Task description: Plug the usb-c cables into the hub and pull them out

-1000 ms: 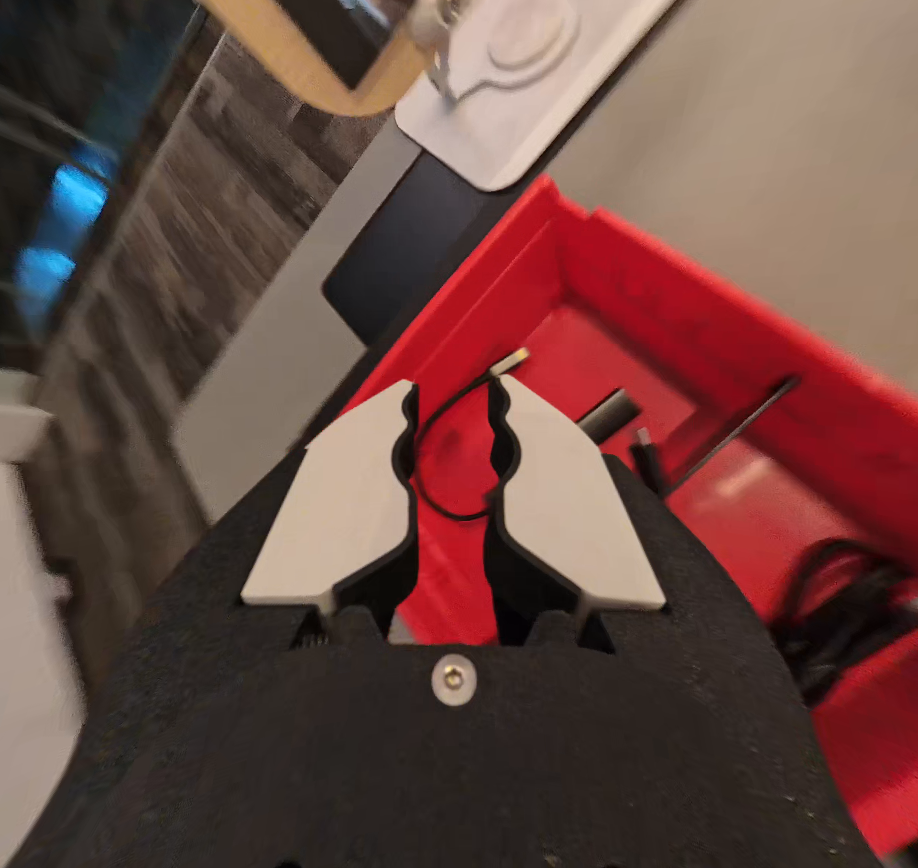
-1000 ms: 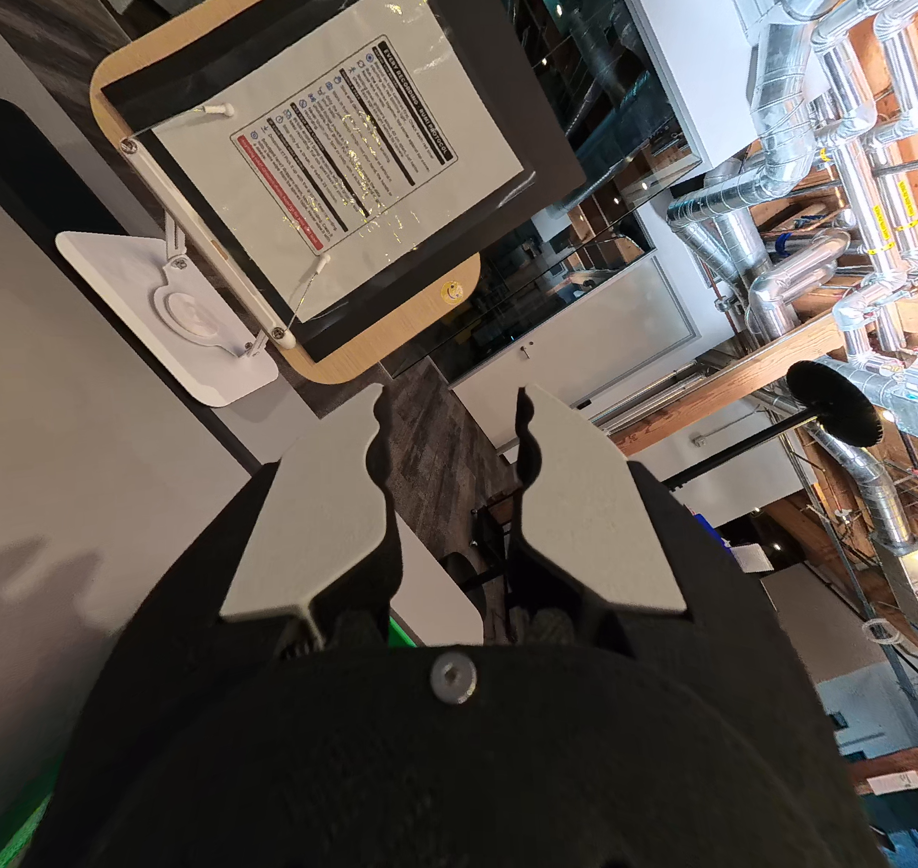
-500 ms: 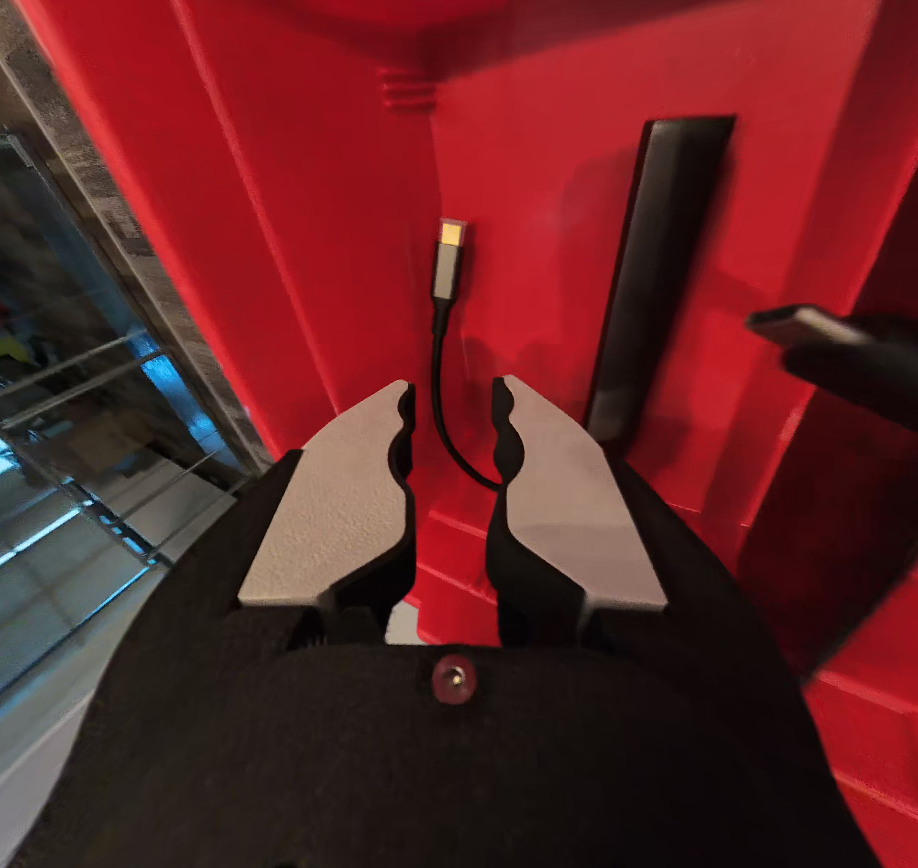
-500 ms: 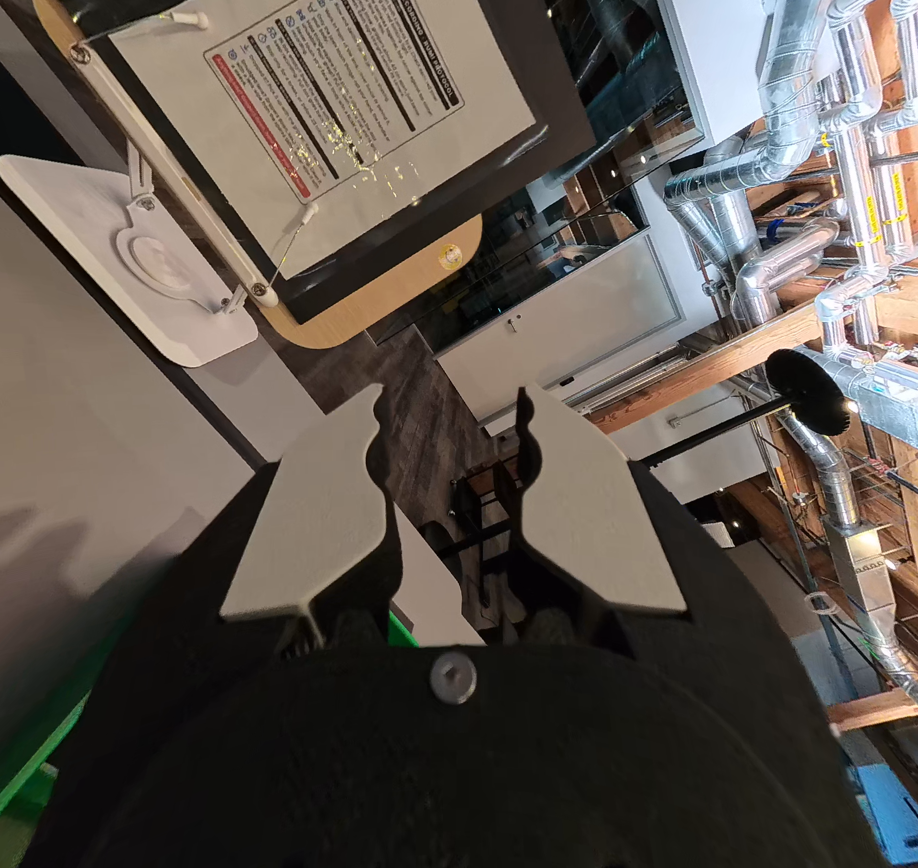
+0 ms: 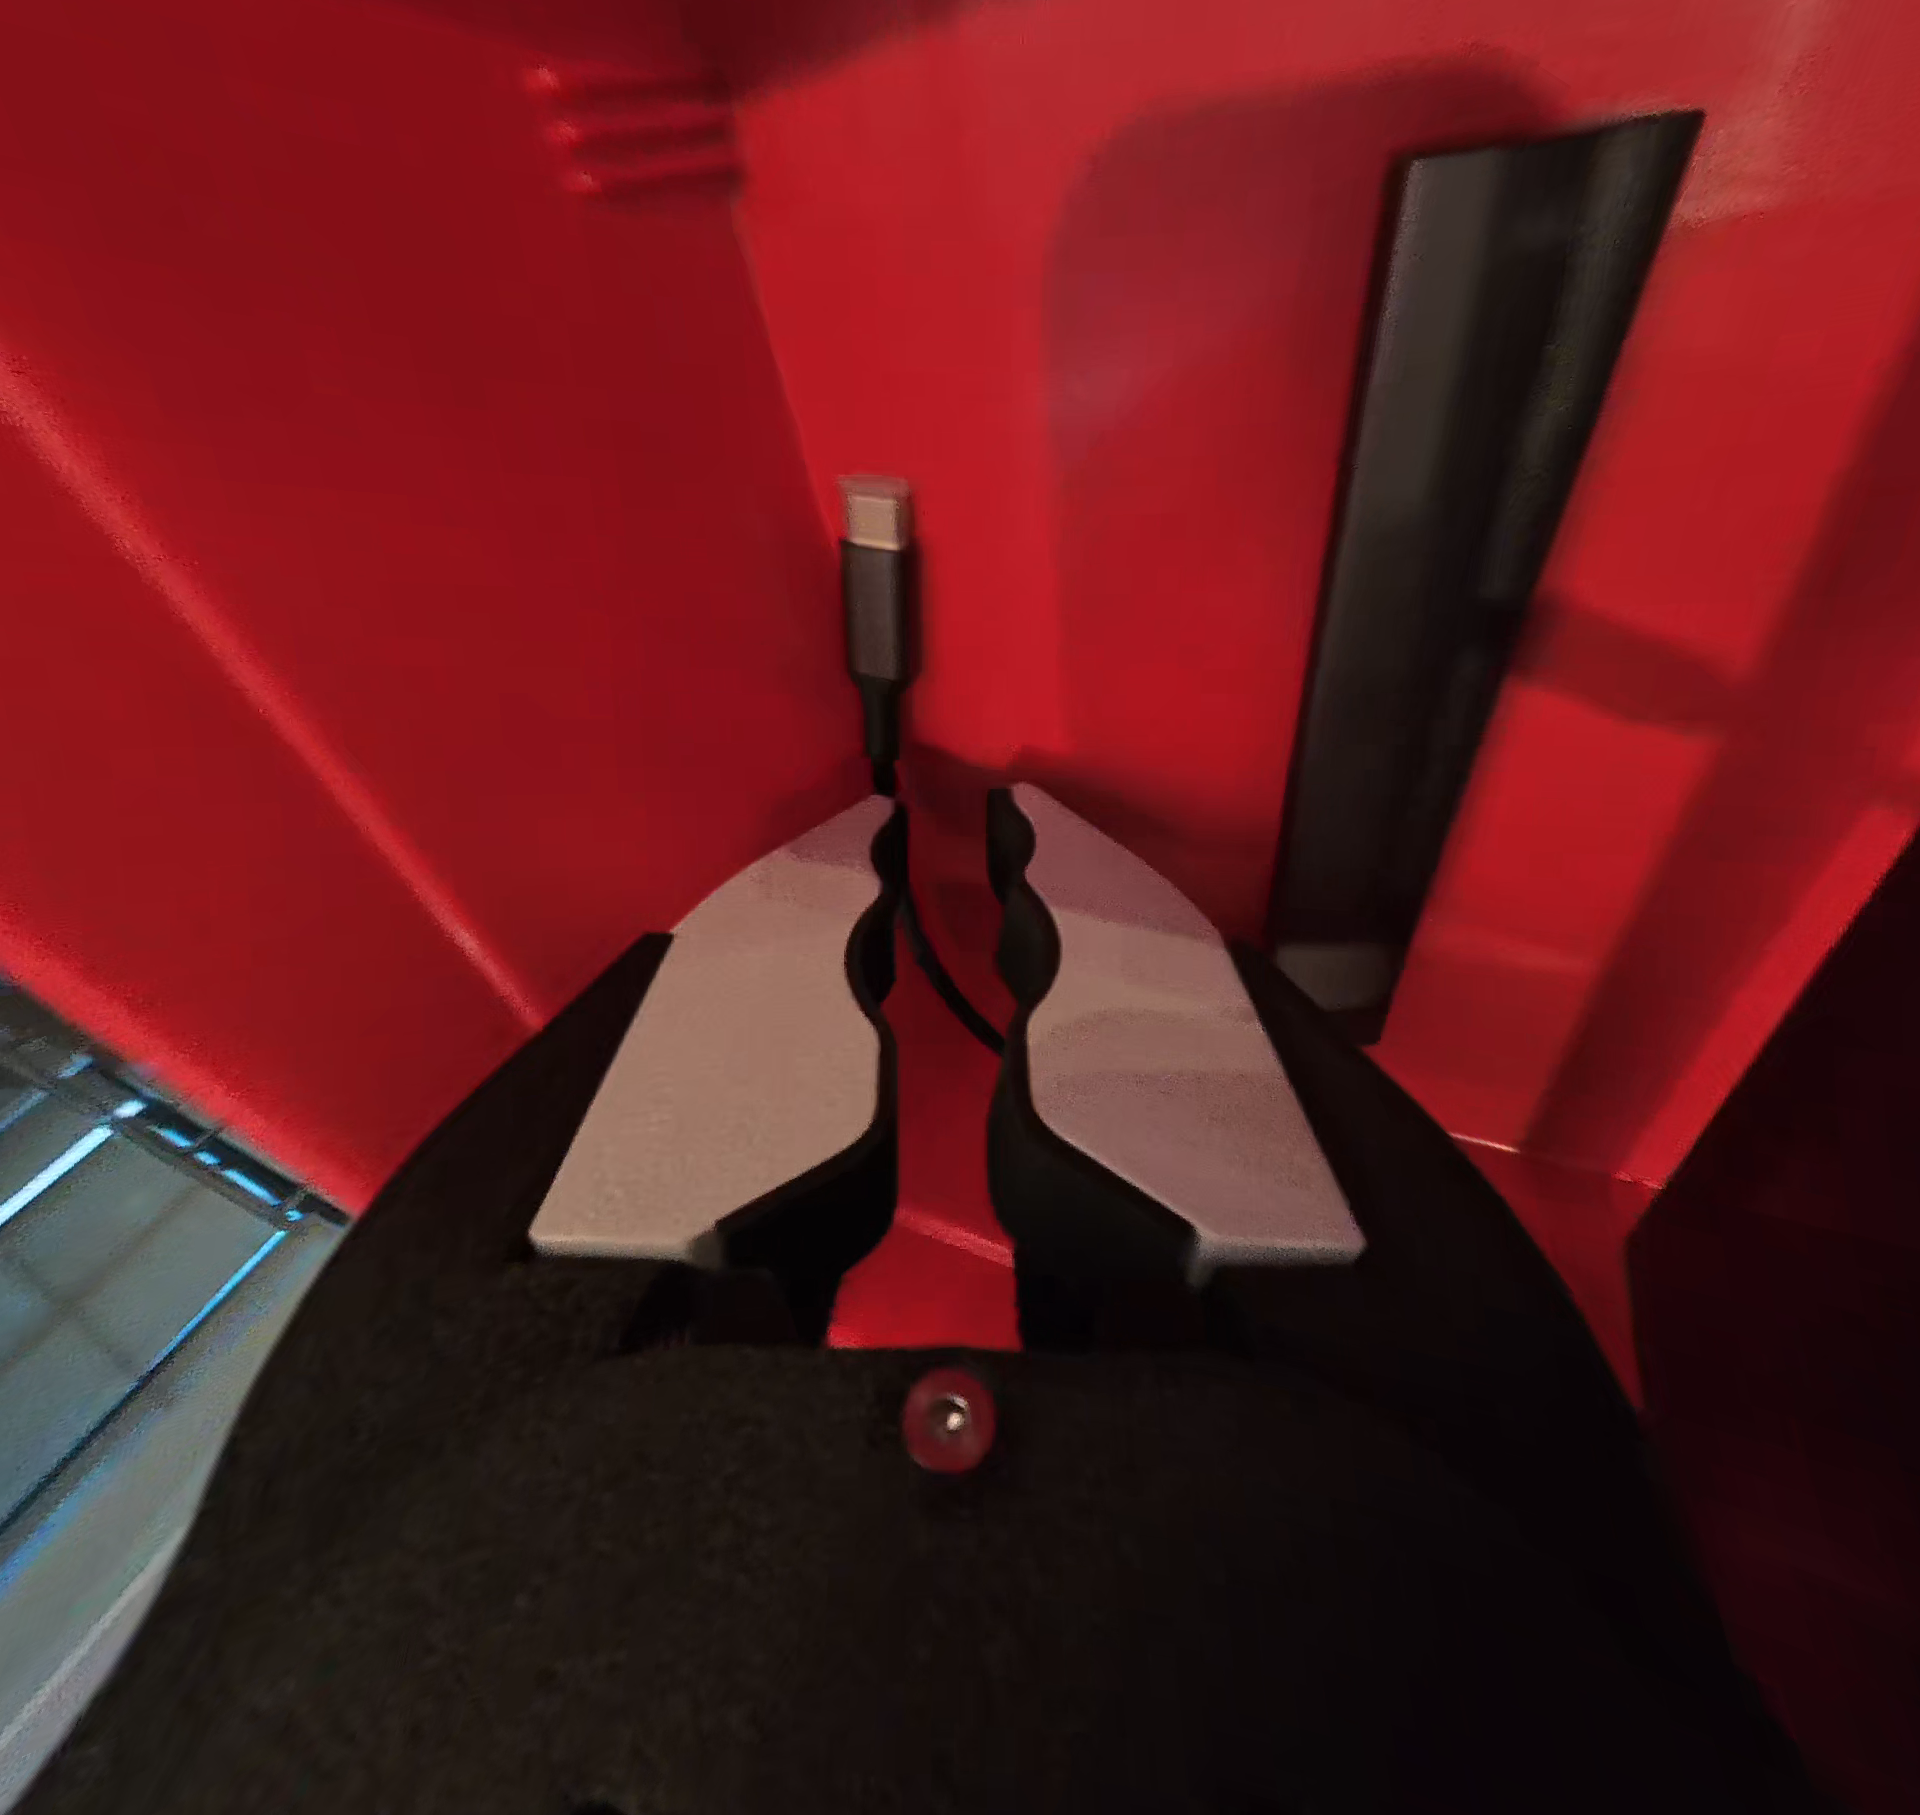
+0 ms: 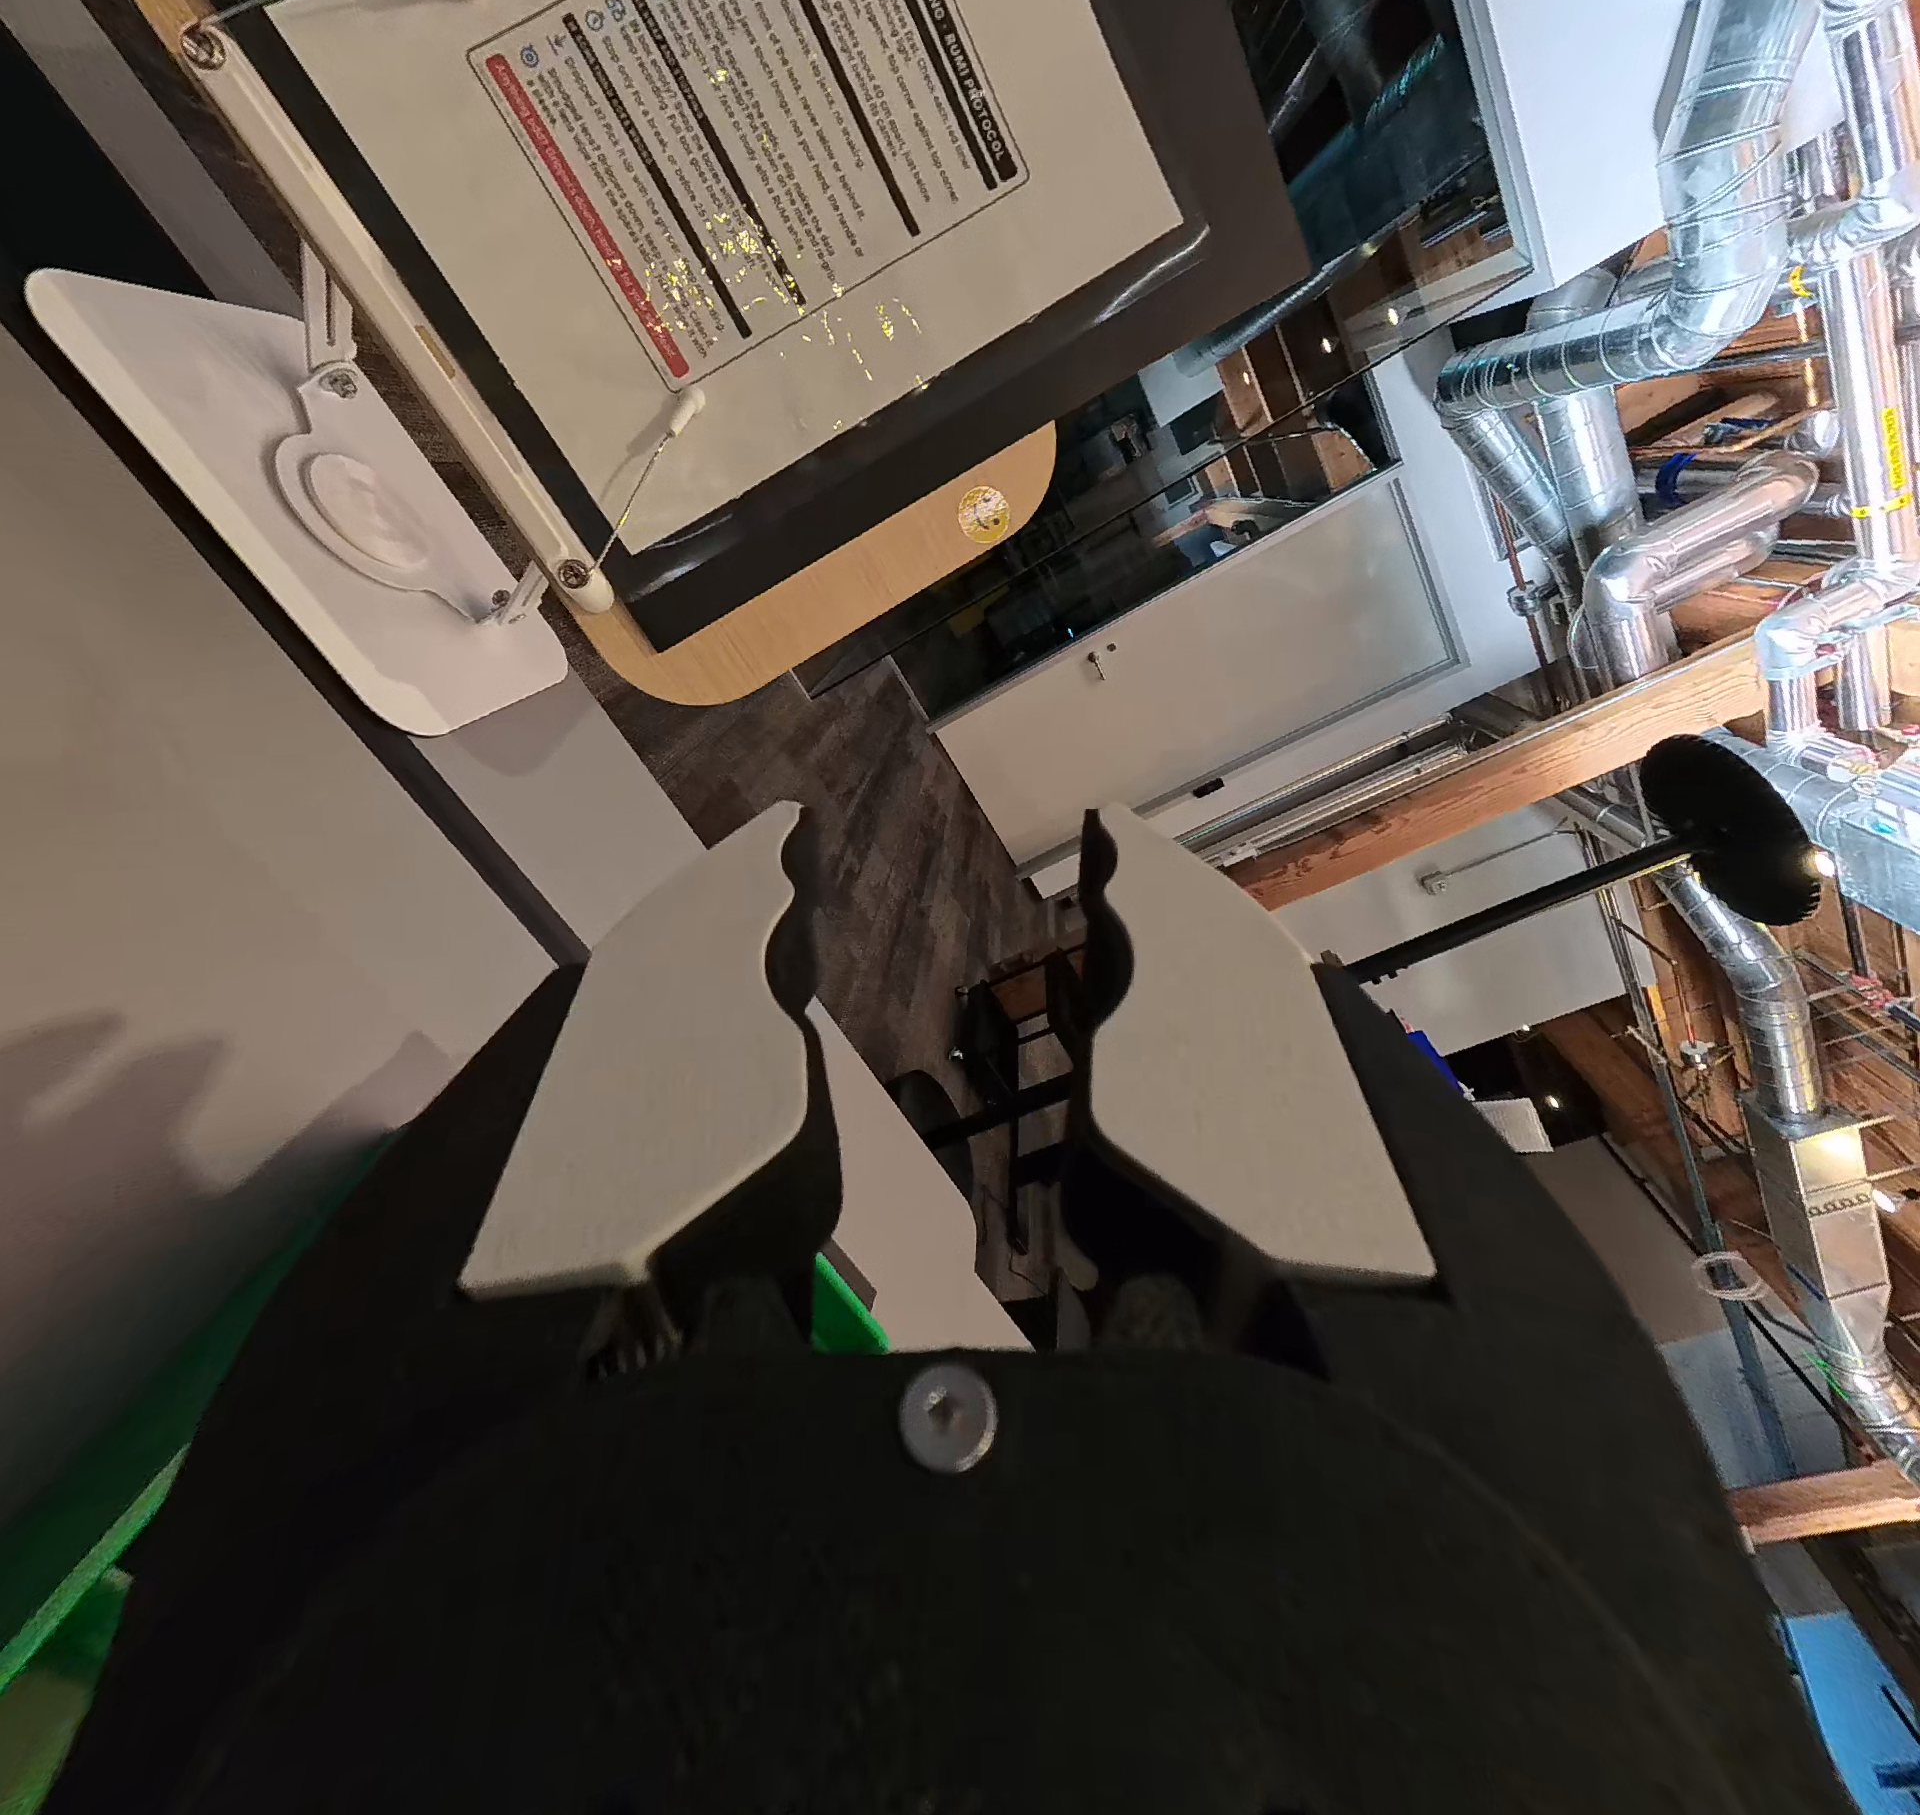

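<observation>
Left gripper [image 5: 940, 799]: we hold it inside the red bin [image 5: 416, 415], jaws narrowly parted, the cable [image 5: 881, 622] running between them, not clamped.
Cable: near the bin's corner, plug pointing away from us.
Hub [image 5: 1455, 539]: by the right wall, unplugged.
Right gripper [image 6: 940, 825]: agape, empty, idle, aimed off the table [image 6: 156, 726].

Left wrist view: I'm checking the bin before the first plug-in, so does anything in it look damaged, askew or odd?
Nothing stands out. The USB-C plug lies intact on the floor of the red bin, its cable running back between the fingers of the open left gripper. The dark hub lies beside it, unconnected.
</observation>
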Available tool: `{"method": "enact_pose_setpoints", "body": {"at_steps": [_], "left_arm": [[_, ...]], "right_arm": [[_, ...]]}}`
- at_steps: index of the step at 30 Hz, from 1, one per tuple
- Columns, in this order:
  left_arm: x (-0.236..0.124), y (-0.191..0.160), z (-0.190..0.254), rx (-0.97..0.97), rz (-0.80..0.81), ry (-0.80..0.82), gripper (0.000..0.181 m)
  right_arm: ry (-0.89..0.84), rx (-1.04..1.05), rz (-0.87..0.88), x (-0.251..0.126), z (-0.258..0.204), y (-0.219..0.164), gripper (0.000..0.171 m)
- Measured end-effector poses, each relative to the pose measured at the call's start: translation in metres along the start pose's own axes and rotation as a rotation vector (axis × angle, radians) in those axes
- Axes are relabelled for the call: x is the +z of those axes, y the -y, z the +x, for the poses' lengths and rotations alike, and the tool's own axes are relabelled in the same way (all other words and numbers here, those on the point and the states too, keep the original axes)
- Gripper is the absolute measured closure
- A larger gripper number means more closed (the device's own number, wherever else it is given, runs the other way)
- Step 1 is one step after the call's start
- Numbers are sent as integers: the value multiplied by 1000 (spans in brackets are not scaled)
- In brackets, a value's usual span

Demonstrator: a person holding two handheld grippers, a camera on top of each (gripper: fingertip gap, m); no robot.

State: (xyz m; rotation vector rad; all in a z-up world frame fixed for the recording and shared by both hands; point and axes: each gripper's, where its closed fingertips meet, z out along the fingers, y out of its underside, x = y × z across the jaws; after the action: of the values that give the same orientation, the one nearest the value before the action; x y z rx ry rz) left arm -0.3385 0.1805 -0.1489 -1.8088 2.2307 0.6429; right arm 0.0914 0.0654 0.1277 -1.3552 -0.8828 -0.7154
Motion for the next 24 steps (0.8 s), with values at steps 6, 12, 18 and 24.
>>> {"method": "enact_pose_setpoints", "body": {"at_steps": [6,12,18,24], "left_arm": [[-1,-3,13,-29,-20,-76,181],[-37,13,28,-237,169,-358,179],[-56,12,58,-240,139,-676,150],[-51,13,79,-116,110,-715,148]], "right_arm": [[17,-4,4,-1,-1,0,123],[24,-2,-3,0,-2,-3,122],[48,-32,-14,5,-12,-4,123],[57,-72,-42,11,-19,-9,122]]}}
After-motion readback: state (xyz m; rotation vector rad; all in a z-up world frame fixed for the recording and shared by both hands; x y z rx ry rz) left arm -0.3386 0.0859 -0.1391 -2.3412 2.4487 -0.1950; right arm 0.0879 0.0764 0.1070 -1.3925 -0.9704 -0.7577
